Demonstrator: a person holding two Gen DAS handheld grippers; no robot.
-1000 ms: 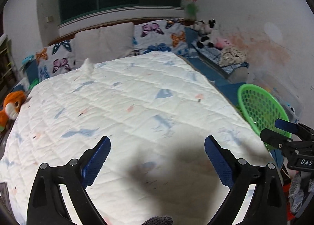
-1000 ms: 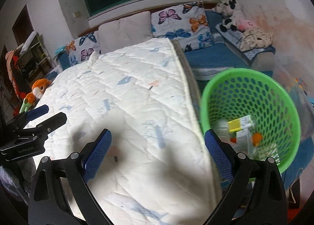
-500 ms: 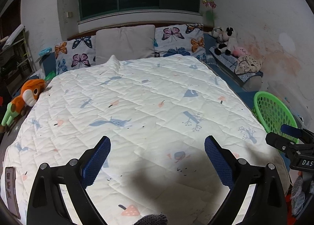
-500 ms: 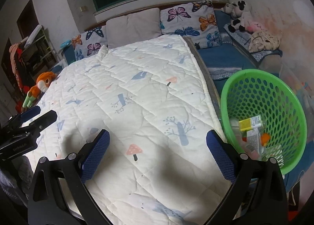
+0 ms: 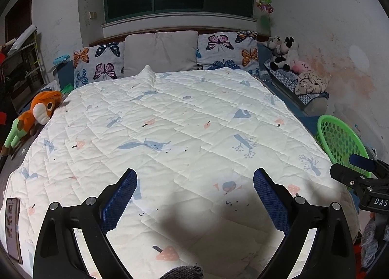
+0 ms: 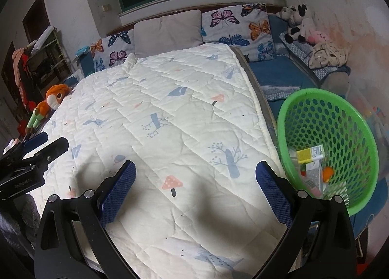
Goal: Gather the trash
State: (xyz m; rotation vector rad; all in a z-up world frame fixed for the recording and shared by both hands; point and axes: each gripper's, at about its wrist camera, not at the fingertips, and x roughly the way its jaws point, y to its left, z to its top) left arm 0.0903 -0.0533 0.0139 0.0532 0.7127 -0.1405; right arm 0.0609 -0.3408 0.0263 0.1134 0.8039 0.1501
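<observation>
Trash: light cartons (image 6: 311, 153) in the basket (image 6: 364, 130) beside the bed (image 6: 170, 121); pinch across flat sides. Left gripper (image 5: 194, 200) and right gripper (image 6: 195, 194) both spread, empty.

Both grippers share one build: the left gripper (image 5: 194, 196) and right gripper (image 6: 195, 190) have black angular arms with silver round screws and blue knurled pads (image 5: 120, 198). White lettering marks the black body at the right edge; grey knitted fabric (image 5: 182, 273) shows at bottom centre
</observation>
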